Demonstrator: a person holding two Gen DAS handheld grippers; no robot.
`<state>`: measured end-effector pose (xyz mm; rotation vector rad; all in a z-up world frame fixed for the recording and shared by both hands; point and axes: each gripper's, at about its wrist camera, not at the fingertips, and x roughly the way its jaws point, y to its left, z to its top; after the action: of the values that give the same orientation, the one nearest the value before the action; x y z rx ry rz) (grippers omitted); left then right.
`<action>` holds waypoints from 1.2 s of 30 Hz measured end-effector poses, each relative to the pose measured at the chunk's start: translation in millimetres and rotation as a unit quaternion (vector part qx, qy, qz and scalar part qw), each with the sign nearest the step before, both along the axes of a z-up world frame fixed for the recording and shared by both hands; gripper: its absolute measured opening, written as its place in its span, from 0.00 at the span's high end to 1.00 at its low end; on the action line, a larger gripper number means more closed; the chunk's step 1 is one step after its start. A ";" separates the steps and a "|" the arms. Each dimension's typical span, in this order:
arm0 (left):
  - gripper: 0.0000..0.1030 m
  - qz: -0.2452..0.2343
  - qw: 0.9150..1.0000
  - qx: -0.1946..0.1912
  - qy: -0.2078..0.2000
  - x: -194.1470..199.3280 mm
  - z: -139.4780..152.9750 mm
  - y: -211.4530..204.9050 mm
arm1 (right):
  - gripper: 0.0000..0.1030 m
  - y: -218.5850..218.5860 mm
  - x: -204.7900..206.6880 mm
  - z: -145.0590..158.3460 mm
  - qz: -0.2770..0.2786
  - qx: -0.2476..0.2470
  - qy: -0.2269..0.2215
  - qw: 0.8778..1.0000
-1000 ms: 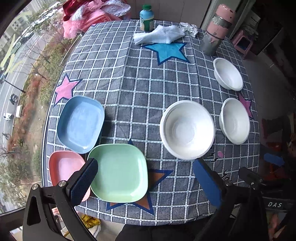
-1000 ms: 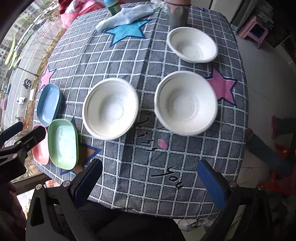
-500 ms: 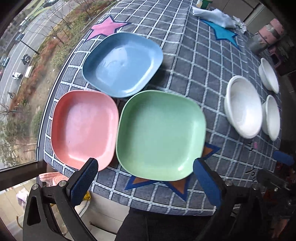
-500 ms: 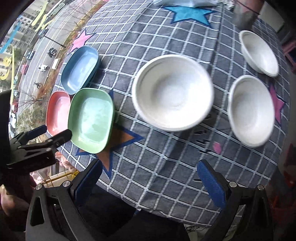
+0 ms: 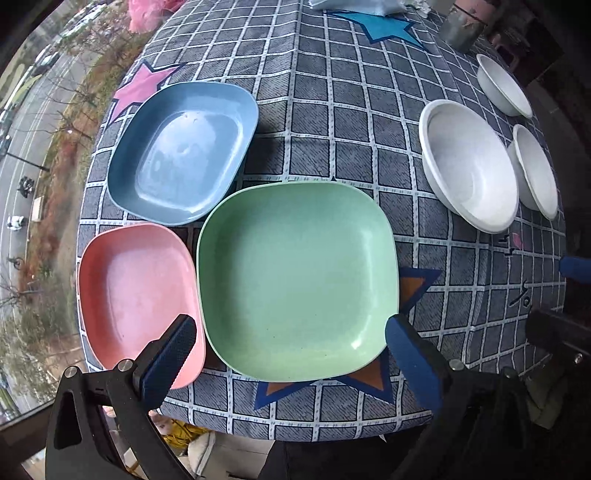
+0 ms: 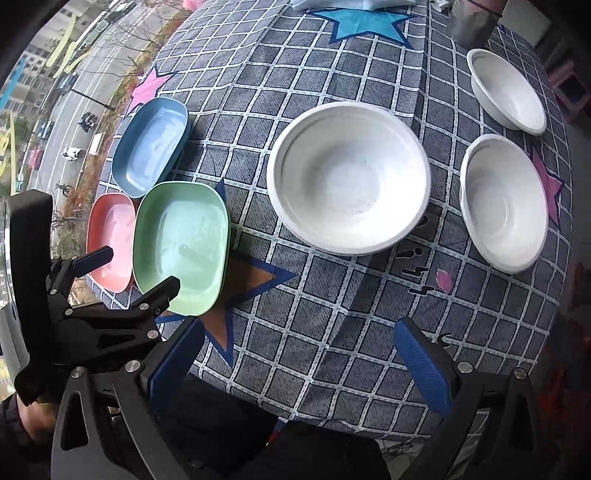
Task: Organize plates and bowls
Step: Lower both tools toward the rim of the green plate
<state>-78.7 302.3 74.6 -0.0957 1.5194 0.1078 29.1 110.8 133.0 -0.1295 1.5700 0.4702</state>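
Three square plates lie side by side at the table's left front: green (image 5: 297, 278) (image 6: 181, 245), pink (image 5: 135, 295) (image 6: 110, 240) and blue (image 5: 183, 151) (image 6: 149, 146). Three white bowls stand to the right: a large one (image 6: 349, 177) (image 5: 467, 164), a middle one (image 6: 504, 201) (image 5: 535, 171) and a far one (image 6: 506, 90) (image 5: 502, 85). My left gripper (image 5: 290, 354) (image 6: 127, 271) is open and empty, just above the green plate's near edge. My right gripper (image 6: 299, 358) is open and empty over the table's front edge, in front of the large bowl.
The grey checked tablecloth (image 6: 314, 314) has star patches. A metal cup (image 5: 460, 29) and a pale folded cloth (image 6: 351, 3) sit at the far end. The table's left edge borders a window over a street.
My left gripper has swung left and down toward the green plate. My right gripper has turned left, so the large bowl sits ahead of it. Nothing was picked up.
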 end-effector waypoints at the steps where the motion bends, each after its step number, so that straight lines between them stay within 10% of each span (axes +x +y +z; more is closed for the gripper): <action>1: 0.00 -0.009 1.000 -0.005 -0.001 -1.8 -1.3 -0.6 | 0.00 0.7 -0.8 -0.6 -0.002 -0.001 0.001 1.000; 11: 0.00 -0.138 0.988 -0.064 0.016 -77.7 -16.2 -11.4 | 0.00 15.1 -19.1 -10.6 -0.006 -0.026 0.009 1.000; 18: 0.00 -0.045 0.998 0.014 0.031 -75.0 -39.6 36.3 | 0.00 22.5 -28.5 -15.4 0.001 -0.037 0.011 0.999; 21: 0.00 -0.008 1.000 -0.019 0.013 -81.3 -28.1 59.6 | 0.00 22.5 -28.6 -13.5 0.001 -0.036 0.006 0.999; 26: 0.00 -0.100 0.991 -0.074 -0.040 -88.6 2.5 16.2 | 0.00 20.8 -27.9 -15.1 -0.006 -0.036 0.010 0.999; 36: 0.00 -0.146 0.987 -0.066 0.019 -87.1 -39.9 -2.9 | 0.00 9.2 -33.4 -20.1 -0.010 -0.054 0.020 0.998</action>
<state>-165.8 299.4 34.8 0.0235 1.5618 -0.2259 -4.3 120.0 113.0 -0.1886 1.6339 0.3752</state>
